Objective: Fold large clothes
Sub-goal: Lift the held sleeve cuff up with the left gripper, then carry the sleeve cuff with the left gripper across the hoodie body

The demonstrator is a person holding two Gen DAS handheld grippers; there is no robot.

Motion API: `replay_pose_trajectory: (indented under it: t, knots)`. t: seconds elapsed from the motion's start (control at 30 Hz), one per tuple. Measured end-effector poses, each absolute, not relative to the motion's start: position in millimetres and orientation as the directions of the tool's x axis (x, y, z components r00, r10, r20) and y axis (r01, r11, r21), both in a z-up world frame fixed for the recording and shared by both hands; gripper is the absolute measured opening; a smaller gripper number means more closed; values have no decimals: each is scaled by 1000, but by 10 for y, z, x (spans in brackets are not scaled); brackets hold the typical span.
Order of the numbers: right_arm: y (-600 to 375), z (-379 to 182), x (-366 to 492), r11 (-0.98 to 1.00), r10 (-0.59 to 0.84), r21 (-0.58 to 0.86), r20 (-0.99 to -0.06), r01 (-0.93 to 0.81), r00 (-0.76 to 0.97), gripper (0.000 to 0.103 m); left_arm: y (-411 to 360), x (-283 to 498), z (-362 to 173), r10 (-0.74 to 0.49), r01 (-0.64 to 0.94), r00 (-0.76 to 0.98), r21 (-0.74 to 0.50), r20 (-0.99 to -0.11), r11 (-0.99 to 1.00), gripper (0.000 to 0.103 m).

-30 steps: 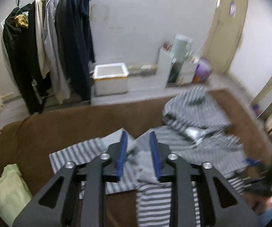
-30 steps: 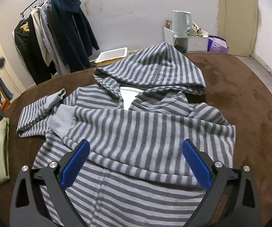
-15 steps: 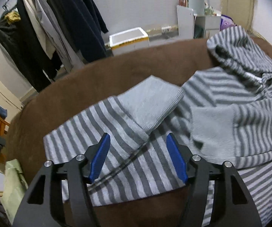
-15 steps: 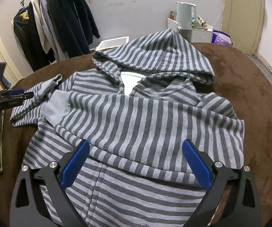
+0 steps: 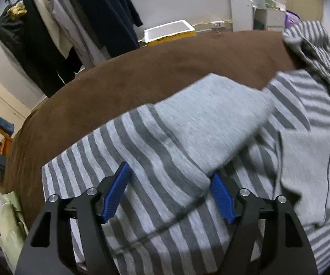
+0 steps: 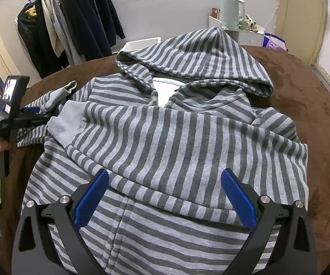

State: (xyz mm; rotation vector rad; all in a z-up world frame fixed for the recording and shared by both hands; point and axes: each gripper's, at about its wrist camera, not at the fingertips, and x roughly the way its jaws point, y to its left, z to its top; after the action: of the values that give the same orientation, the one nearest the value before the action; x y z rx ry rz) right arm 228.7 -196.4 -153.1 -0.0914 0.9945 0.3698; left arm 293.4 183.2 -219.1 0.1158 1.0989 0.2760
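Left tool [image 5: 168,194] dropped onto sleeve [image 5: 155,151] at frame centre, jaws parted, empty; right tool [image 6: 163,198] agape; hoodie [image 6: 176,137] soft, floppy, grab cuff

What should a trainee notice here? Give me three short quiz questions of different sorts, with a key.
1. True or false: one sleeve lies folded across the chest of the striped hoodie.
2. The surface under the hoodie is: A brown, B white, C green.
3. What lies between the open fingers of the left gripper?

Key: 1 true. 2 A. 3 The hoodie's other sleeve, striped, just short of its plain grey cuff.
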Motion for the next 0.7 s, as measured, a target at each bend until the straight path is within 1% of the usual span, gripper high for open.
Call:
replay_pose_trajectory:
  t: [0.03,0.07,0.13,0.2,0.23,0.27,0.33,0.5,0.63,0.7]
  knots:
    - [-1956,-1541,2286,934,263,93,-834,-346,486,97,1856,2955,-2200,268,-168,422,216,-866,962,58]
    - [-1947,-1553,2284,933,263,94,-835,-347,483,97,1875,2974,-2198,260,-171,423,205,-868,964,54]
    - [-1925,-1580,2277,932,263,93,-839,-351,476,97,1872,2987,-2178,256,-170,433,201,-864,965,33]
    - [-1905,-1599,2270,930,264,92,-842,-357,471,97,1898,2978,-2162,239,-183,442,174,-865,968,27]
    - [-1889,-1606,2264,928,266,92,-843,-361,468,97,1935,2964,-2147,224,-195,449,150,-865,969,20]
    - [-1874,-1610,2257,927,267,92,-844,-364,466,97,1998,2949,-2122,208,-215,461,119,-863,969,17]
    - [-1848,-1616,2246,924,270,92,-845,-372,462,97,2142,2875,-2029,155,-251,501,29,-851,968,16]
    - [-1757,-1635,2252,917,286,103,-845,-386,452,97,2233,2699,-1656,105,-245,584,-52,-805,968,16]
    - [-1582,-1658,2312,901,333,145,-835,-409,438,97,2267,2525,-1222,22,-231,659,-175,-752,957,16]
    - [-1391,-1690,2365,887,359,159,-828,-433,430,97,2262,2465,-1029,-4,-220,686,-213,-727,952,16]
